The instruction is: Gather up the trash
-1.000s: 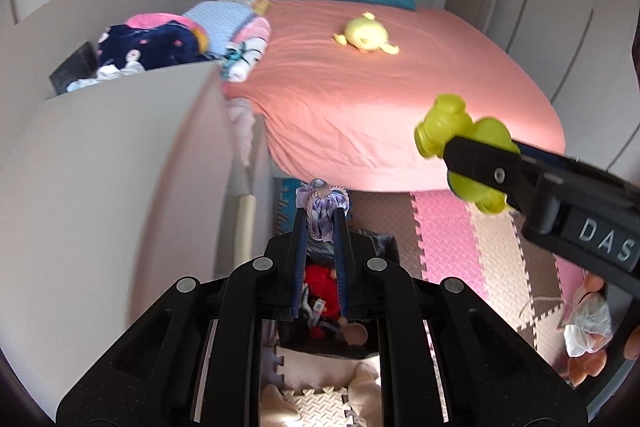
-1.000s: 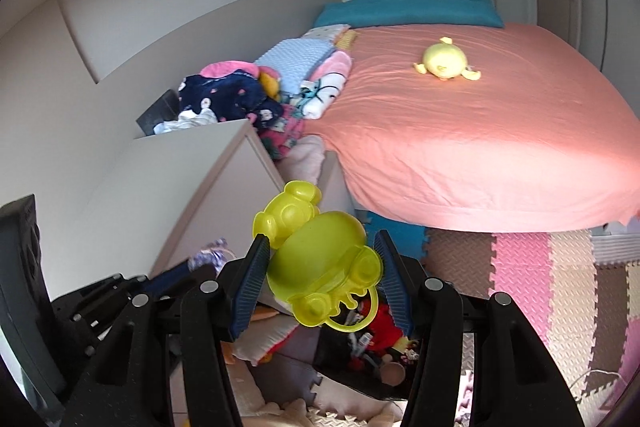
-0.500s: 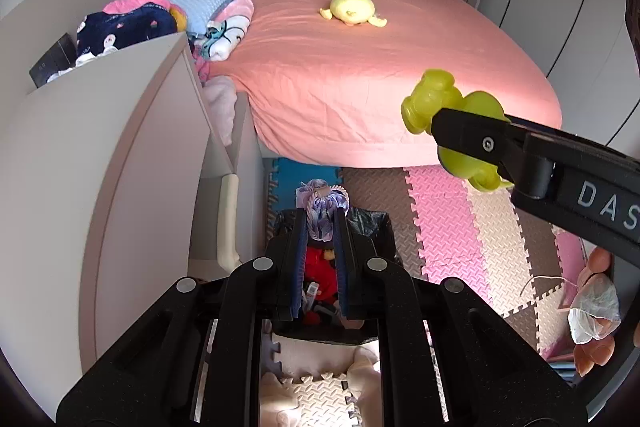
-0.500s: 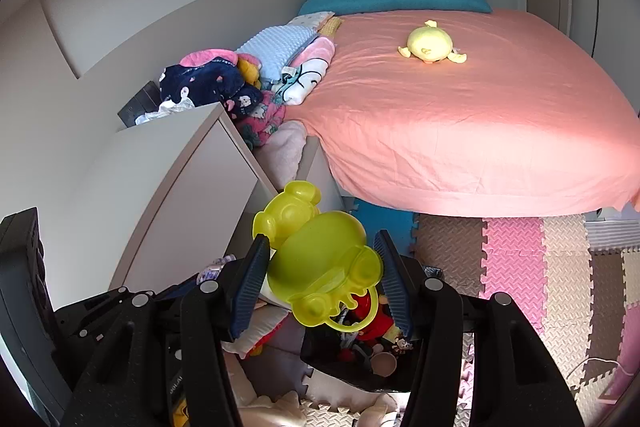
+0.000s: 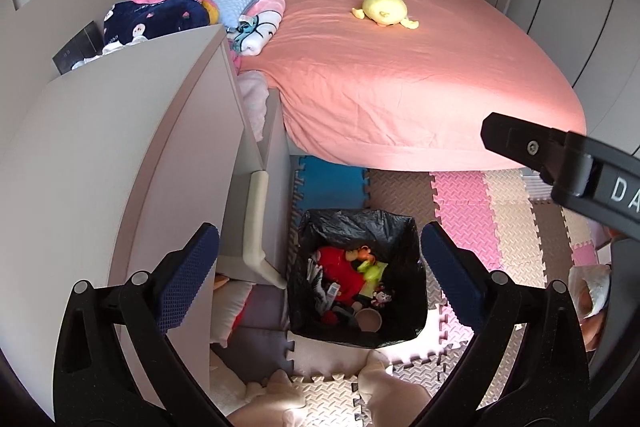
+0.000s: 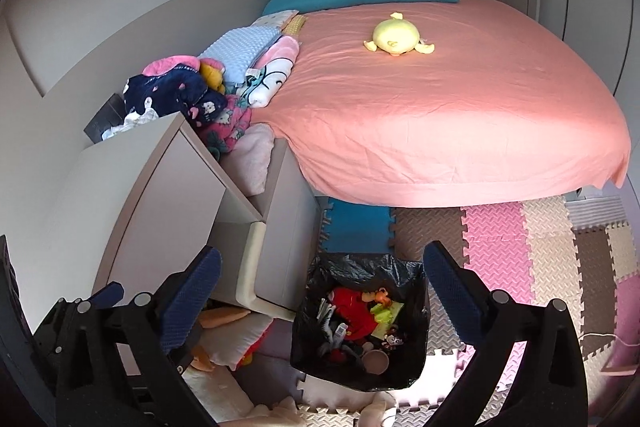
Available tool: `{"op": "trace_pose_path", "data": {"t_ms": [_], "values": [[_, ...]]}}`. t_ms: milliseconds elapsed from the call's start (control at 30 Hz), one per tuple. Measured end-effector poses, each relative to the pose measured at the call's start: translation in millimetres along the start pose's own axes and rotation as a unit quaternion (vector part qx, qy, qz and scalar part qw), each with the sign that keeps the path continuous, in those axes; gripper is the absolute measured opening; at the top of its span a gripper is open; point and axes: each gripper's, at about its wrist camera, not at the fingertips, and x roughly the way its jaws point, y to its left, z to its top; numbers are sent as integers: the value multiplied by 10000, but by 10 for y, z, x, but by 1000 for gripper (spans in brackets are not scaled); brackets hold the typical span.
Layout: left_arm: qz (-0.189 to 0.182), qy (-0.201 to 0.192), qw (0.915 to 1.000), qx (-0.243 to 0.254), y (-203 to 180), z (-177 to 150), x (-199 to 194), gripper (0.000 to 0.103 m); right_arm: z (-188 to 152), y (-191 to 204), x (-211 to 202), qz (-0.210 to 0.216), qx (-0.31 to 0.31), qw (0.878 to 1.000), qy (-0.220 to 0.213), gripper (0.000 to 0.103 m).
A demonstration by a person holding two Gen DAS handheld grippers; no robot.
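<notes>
Both grippers opened over the bin

The left gripper (image 5: 320, 267) and right gripper (image 6: 322, 281) had just spread their fingers wide, holding nothing, above the black-lined bin (image 5: 414, 239) low in the frame.

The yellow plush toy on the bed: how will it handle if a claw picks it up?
The plush toy looks rounded and stuffed, so probably soft and light. It would likely squash between the pads rather than slip. Its small floppy flippers suggest gripping the body instead.

a yellow plush toy (image 6: 397, 37) lies on the pink bed (image 6: 460, 115); folded blankets (image 6: 256, 67) pile beside it; foam floor mats (image 6: 520, 247) below
</notes>
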Motion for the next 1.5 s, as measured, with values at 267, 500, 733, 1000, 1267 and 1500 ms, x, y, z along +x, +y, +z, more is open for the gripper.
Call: {"op": "trace_pose_path", "data": {"t_ms": [267, 500, 733, 1000, 1267, 1500], "values": [[50, -145, 9998, -121, 132, -61, -245, 97, -37, 166, -75, 9, -96, 9999, -28, 100], [191, -371, 9989, -235, 418, -105, -537, 97, -15, 475, -237, 164, -259, 9993, -217, 100], [383, -585, 9968, -398, 809, -244, -896, 97, -27, 981, -427, 417, -528, 9972, -328, 100], [746, -756, 9914, -770, 1481, -613, -1414, 97, -234, 1843, -688, 915, -948, 9907, -343, 100], [1198, -794, 9801, -1373, 2213, -1229, -1917, 97, -664, 2713, -784, 1492, -1391, 9789, -71, 100], [1572, -759, 9665, -1881, 2813, -1875, -2394, 97, -1228, 3382, -884, 1835, -1871, 9646, 291, 101]]}}
